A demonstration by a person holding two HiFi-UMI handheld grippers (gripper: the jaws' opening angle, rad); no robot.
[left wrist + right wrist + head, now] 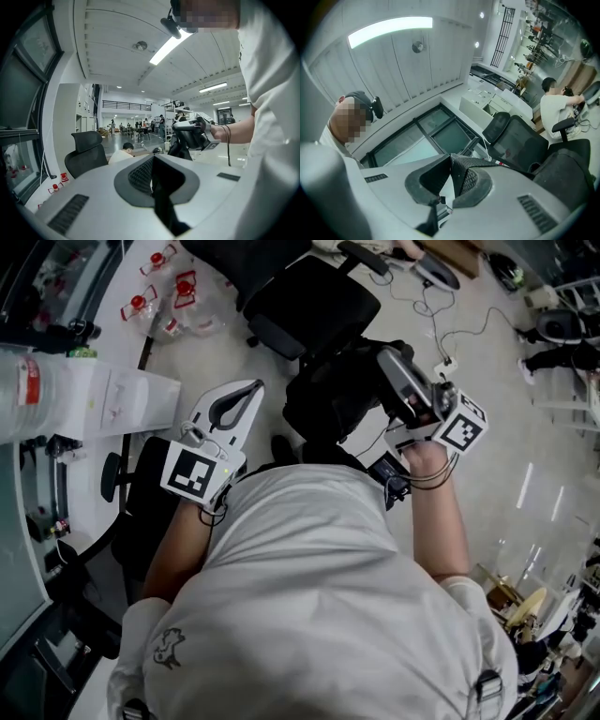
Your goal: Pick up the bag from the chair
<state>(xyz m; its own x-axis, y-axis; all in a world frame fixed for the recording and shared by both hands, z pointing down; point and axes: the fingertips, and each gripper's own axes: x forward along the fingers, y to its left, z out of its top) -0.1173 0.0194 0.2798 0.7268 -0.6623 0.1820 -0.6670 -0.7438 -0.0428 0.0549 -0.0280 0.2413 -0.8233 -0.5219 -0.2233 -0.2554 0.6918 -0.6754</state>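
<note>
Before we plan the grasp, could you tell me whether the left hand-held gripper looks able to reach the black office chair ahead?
Probably yes: the left hand-held gripper points toward the black office chair, with only bare floor showing between them; its jaws are shut, though.

The right gripper [451, 160] tilts up toward the ceiling, its jaws pressed together at the tips with nothing showing between them. Past them runs a bank of dark windows [440, 133], and above those a long light strip [389, 27] glows with a small round fixture [418, 46] near it. At the left edge is the person holding the gripper [354, 97], a black camera [375, 107] mounted by the head. To the right stands a black mesh-backed chair [520, 140], a second chair back [496, 125] just behind it and another dark chair [565, 176] nearer. Beyond white cabinets [485, 101], a seated person in a white shirt [553, 110] stretches an arm forward
</note>
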